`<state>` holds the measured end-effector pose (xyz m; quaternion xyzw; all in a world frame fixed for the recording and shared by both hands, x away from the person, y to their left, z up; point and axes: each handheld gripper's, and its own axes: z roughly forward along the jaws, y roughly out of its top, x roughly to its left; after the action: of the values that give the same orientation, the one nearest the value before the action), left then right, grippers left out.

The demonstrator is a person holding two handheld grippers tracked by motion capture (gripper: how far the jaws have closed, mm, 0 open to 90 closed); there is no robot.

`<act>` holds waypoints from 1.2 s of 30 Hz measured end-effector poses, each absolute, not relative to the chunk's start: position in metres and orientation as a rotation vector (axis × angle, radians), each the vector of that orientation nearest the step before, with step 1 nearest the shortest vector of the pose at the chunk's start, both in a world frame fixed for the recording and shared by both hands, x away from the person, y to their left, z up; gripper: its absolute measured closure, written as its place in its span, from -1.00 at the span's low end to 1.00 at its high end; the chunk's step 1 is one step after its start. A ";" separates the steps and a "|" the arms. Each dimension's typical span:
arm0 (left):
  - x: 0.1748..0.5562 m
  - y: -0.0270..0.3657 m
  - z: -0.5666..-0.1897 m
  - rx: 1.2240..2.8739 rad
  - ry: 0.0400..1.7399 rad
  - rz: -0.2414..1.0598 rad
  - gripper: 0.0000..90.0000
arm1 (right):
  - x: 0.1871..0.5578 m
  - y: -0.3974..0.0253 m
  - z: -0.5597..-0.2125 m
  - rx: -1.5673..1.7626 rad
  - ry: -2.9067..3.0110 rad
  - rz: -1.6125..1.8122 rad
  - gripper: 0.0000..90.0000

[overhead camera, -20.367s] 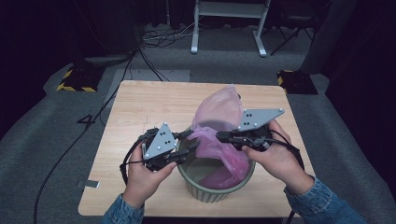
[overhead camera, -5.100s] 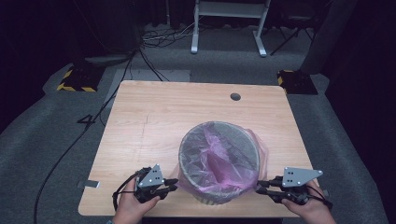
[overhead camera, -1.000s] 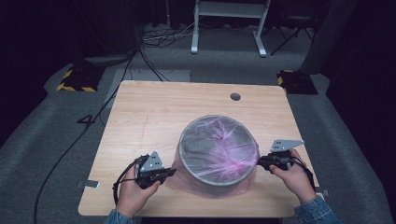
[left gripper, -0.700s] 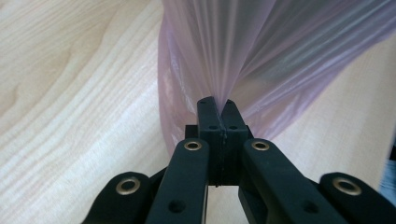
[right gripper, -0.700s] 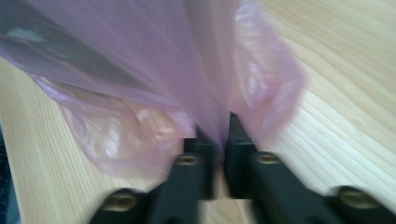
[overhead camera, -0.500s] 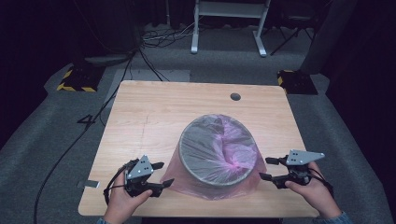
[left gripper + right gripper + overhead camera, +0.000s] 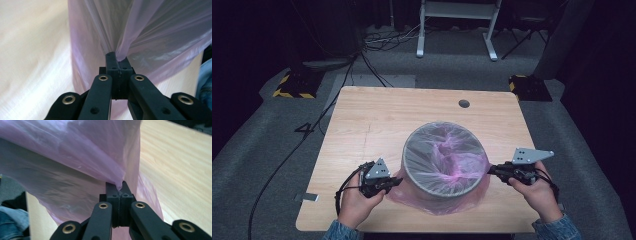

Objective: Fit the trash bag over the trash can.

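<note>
Left gripper [image 7: 118, 63] jaws closed — pinching pink bag [image 7: 150, 37] film, wooden table [image 7: 30, 62] beneath.

The bin liner [image 7: 439, 202] is a thin, see-through pink-lilac plastic (paler and almost whitish where it stretches over the rim), and the bin [image 7: 444, 187] under it reads grey-green. Both the left gripper [image 7: 116, 62] and the right gripper [image 7: 117, 186] are matt black with brass-coloured rivets, each topped by a pale grey plate. The table [image 7: 377, 120] is light wood with a fine grain, one dark round hole, and denim-blue sleeves [image 7: 557, 230] at its edge.
</note>
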<state>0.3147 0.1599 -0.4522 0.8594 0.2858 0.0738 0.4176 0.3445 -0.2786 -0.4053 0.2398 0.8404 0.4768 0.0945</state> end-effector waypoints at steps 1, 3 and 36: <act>0.315 0.161 -0.456 2.155 0.724 0.173 1.00 | 0.346 -0.278 -0.410 0.721 2.502 1.386 1.00; 0.315 0.161 -0.459 2.158 0.722 0.171 1.00 | 0.350 -0.276 -0.423 0.755 2.546 1.333 1.00; 0.288 0.208 -0.438 1.983 0.884 0.458 -0.37 | 0.336 -0.289 -0.332 0.721 2.377 1.422 -0.46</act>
<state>0.2881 0.2083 -0.4382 0.8004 0.3567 0.1847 0.4450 0.3364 -0.2894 -0.3325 0.2494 0.8223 0.4922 0.1394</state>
